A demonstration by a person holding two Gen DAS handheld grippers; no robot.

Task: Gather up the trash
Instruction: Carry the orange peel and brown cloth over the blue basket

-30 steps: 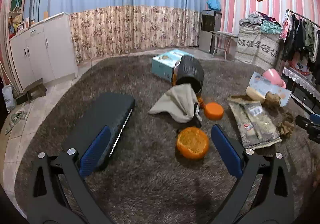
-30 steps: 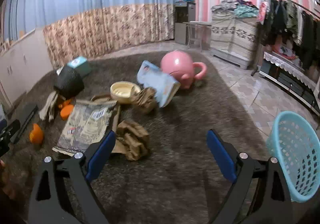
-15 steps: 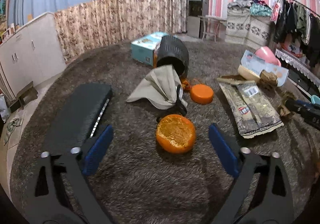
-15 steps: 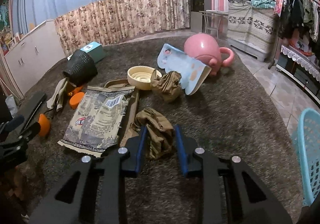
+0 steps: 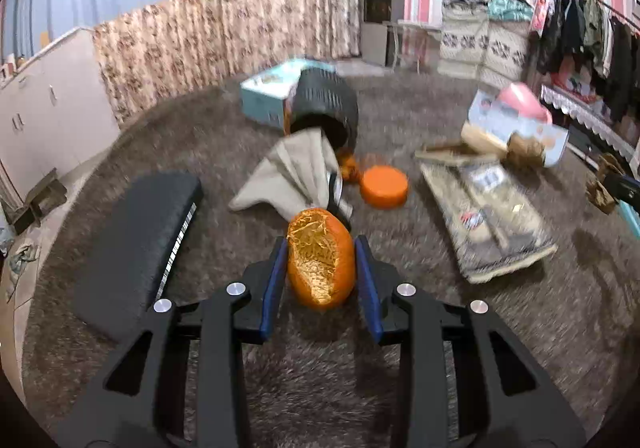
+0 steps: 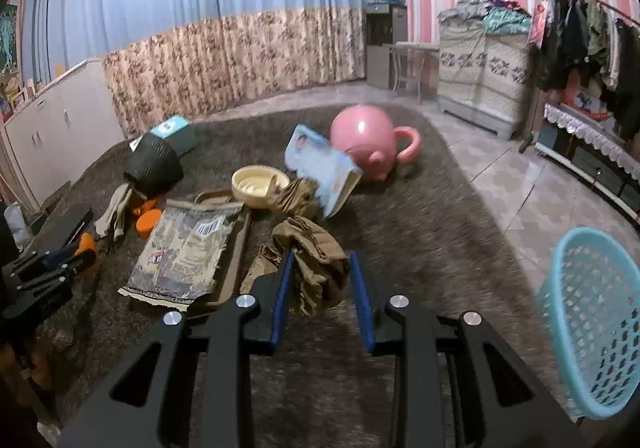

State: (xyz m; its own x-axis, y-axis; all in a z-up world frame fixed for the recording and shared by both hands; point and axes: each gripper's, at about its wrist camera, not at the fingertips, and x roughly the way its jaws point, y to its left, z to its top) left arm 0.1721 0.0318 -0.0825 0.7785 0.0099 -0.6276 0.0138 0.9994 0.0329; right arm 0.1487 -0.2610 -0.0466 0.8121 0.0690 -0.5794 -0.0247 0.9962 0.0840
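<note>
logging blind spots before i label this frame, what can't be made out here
- Inside of the tipped black bin: left wrist view, its mouth is dark and a beige cloth covers it.
- Blue basket: right wrist view, cut off by the right edge.
- Print on the flat bag: right wrist view, blurred and too small.
- Crumpled brown paper: its lower part is hidden behind the right gripper.

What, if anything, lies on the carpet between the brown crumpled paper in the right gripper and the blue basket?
Nothing visible: between the brown crumpled paper in the right gripper and the blue basket there is only bare carpet.
</note>
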